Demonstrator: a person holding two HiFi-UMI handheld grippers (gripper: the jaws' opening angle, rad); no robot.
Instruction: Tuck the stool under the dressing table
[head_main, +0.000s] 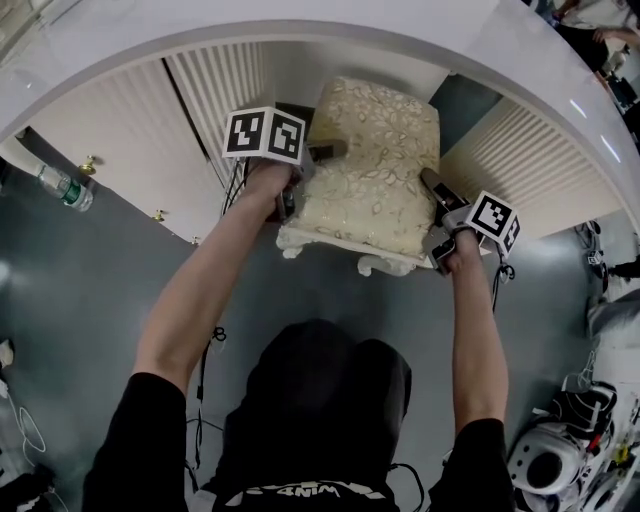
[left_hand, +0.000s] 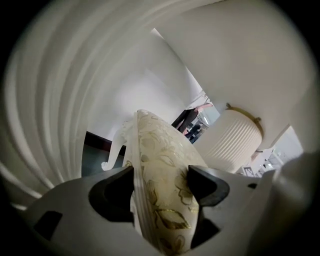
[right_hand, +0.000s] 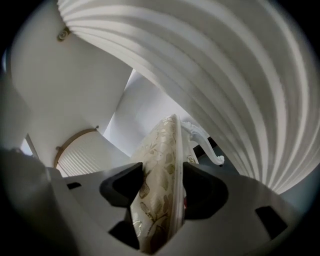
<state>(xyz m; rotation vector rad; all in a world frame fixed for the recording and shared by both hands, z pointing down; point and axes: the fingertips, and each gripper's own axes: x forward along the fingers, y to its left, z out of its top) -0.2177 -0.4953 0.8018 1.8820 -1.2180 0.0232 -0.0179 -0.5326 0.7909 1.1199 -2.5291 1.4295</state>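
A stool (head_main: 375, 172) with a cream, gold-patterned cushion and a white carved frame stands in the knee gap of the white dressing table (head_main: 330, 25), its near end still out in front. My left gripper (head_main: 312, 168) is shut on the stool's left edge; in the left gripper view its dark pads clamp the cushion (left_hand: 162, 185) and frame. My right gripper (head_main: 437, 195) is shut on the right edge, where the seat (right_hand: 160, 185) fills the gap between the pads. A curled white leg (right_hand: 207, 145) shows beyond.
Ribbed white cabinet fronts (head_main: 215, 90) (head_main: 525, 175) flank the gap on both sides, close to each gripper. A plastic bottle (head_main: 62, 186) lies on the grey floor at left. Cables and gear (head_main: 560, 450) sit at the lower right.
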